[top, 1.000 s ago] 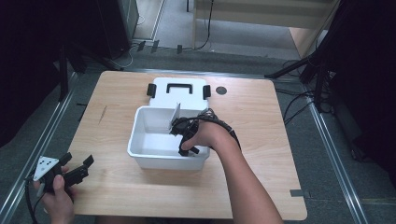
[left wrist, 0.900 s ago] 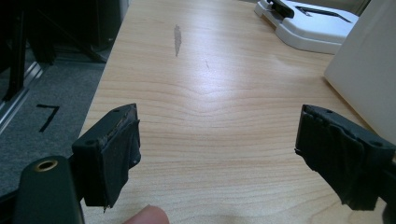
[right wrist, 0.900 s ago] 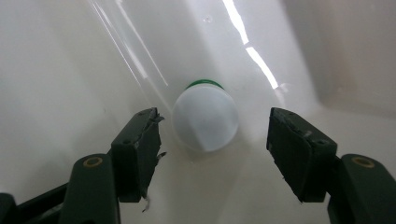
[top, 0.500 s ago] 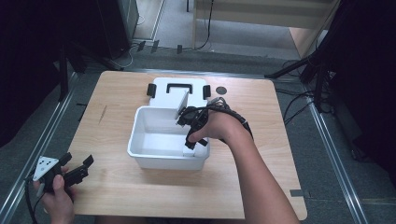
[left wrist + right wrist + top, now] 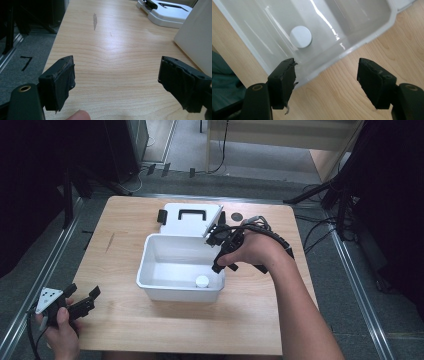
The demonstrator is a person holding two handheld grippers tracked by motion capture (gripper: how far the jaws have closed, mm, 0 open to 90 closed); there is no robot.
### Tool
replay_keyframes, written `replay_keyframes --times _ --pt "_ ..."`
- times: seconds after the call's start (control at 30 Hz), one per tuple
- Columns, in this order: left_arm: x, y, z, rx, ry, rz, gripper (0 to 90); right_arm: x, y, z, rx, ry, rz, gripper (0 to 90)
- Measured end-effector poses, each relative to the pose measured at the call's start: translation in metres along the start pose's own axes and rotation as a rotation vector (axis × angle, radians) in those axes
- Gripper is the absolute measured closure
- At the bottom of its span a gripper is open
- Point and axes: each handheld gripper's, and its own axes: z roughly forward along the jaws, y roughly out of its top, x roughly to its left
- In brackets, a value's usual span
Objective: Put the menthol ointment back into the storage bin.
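Note:
A white open bin [image 5: 150, 270] stands mid-table. A small white round cap [image 5: 202, 281] lies on its floor near the front right corner. My right gripper [image 5: 218, 265] hangs open above the bin's right rim, apart from the cap. In the right gripper view the cap [image 5: 300, 37] lies beyond the open right gripper [image 5: 325, 72], and the bin's rim [image 5: 362, 42] crosses between the jaws. My left gripper [image 5: 82, 299] is held open and empty at the table's front left corner. The left gripper [image 5: 116, 72] looks over bare wood.
A white lid with a black handle [image 5: 187, 217] lies flat behind the bin, also seen as the lid [image 5: 165, 12] in the left gripper view. A small dark disc [image 5: 237, 215] sits at the back. Cables and dark stands surround the table.
My right hand has lifted out of the bin and drawn back to the right, over the rim. The white cap now shows on the bin floor. The left gripper has stayed still.

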Motion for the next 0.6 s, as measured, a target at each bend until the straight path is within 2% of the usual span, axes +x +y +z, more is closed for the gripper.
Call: replay_keyframes --times 0.3,0.6 --pt "0.0 0.0 0.0 -0.002 0.001 0.003 14.4 -0.011 -0.021 -0.002 0.013 -0.011 0.03 31.6" --pt "-0.001 0.0 0.0 -0.001 0.001 0.004 14.4 -0.028 -0.054 0.007 0.023 -0.014 0.087 31.9"
